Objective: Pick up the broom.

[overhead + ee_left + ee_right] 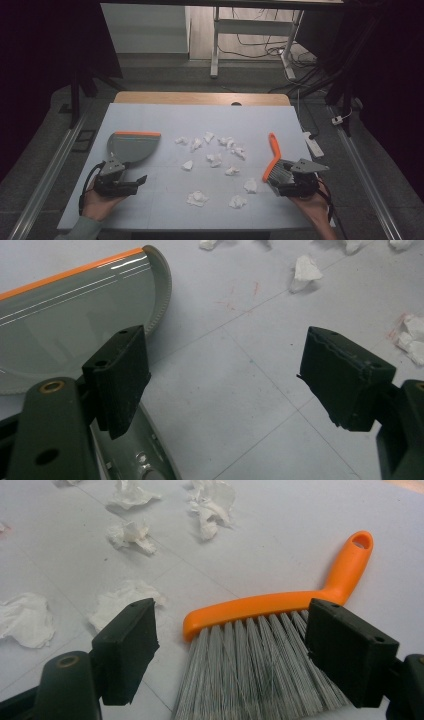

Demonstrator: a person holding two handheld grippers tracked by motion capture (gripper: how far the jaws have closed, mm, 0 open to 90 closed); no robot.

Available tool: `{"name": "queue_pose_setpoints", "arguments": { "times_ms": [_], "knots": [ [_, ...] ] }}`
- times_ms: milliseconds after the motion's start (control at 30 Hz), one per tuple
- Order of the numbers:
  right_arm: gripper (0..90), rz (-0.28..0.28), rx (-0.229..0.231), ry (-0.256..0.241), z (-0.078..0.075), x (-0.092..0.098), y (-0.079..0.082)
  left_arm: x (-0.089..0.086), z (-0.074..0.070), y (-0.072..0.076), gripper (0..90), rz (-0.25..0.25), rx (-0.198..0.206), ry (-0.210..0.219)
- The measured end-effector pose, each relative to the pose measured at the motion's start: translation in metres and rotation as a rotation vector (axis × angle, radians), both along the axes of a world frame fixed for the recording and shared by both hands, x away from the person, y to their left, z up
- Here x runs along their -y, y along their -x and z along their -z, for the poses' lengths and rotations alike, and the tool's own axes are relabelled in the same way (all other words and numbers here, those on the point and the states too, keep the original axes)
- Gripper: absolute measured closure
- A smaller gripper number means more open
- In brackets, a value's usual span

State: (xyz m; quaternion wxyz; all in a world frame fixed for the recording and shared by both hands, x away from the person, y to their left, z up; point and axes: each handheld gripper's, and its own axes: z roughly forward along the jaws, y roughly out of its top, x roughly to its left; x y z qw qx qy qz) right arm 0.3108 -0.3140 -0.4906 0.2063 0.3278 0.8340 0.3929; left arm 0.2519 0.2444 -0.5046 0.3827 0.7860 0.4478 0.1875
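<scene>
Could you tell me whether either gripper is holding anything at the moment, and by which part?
Nothing is held. The left gripper stands open beside the dustpan, and the right gripper is open with the brush bristles between its jaws, not clamped.

On the table (pixel 150 112), paper scraps (pixel 215 159) lie between dustpan (pixel 132 146) at left and brush (pixel 276 162) at right.

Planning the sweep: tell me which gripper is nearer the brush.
Right. The right gripper is at the brush, jaws open on either side of its grey bristles. The left gripper is across the table beside the dustpan, with the paper scraps in between.
</scene>
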Motion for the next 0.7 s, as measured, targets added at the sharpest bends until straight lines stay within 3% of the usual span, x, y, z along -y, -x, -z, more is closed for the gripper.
{"name": "queue_pose_setpoints", "arguments": {
  "times_ms": [700],
  "knots": [
    [21.5,-0.004,-0.014,0.039,-0.0022,-0.0034,-0.0001,0.0027,-0.0027,0.0018,21.3,0.008,0.022,-0.008]
  ]
}}
